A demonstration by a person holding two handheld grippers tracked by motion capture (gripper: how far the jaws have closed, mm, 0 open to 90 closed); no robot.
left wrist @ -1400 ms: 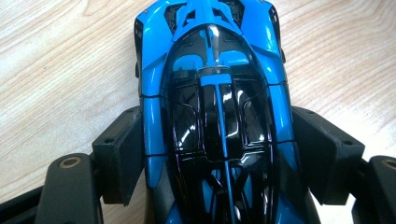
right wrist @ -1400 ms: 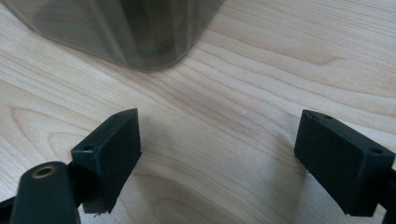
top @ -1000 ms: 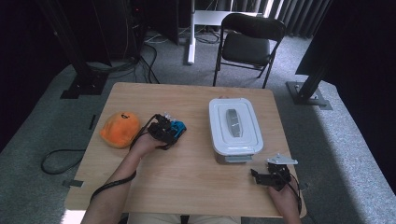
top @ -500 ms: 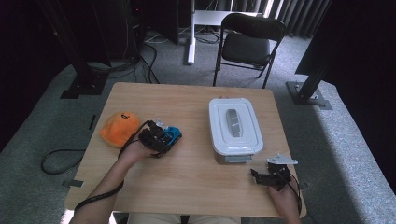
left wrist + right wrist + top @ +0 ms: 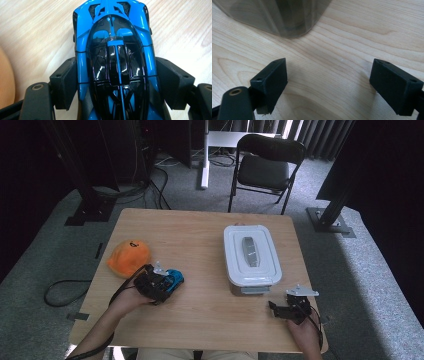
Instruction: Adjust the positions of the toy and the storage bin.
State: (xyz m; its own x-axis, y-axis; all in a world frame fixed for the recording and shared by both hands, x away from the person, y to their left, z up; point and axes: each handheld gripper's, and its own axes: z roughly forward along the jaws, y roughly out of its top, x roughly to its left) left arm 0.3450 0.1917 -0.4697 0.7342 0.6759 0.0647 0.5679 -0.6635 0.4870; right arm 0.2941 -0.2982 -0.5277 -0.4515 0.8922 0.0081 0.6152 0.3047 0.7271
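Note:
A blue and black toy car (image 5: pixel 115 50) lies on the wooden table (image 5: pixel 200 230), left of the middle. My left gripper (image 5: pixel 166 282) is shut on it, with one black pad (image 5: pixel 63 85) pressed to each side of the car (image 5: pixel 176 276). At the front right, my right gripper (image 5: pixel 277 309) rests low over the table. Its jaws stand wide apart in the right gripper view, with bare wood between them (image 5: pixel 332 82). A grey lidded container (image 5: pixel 250 257) sits just beyond that gripper, and its near corner (image 5: pixel 279 15) is close ahead.
An orange plush toy (image 5: pixel 129 257) lies just left of the car, and its edge (image 5: pixel 5 80) shows beside the left jaw. A black folding chair (image 5: pixel 267 167) stands past the table's far edge. Black stand legs rest on the grey carpet on either side.
My left gripper has pulled back toward the front edge and slightly left, bringing the blue car with it. The right gripper has not moved.

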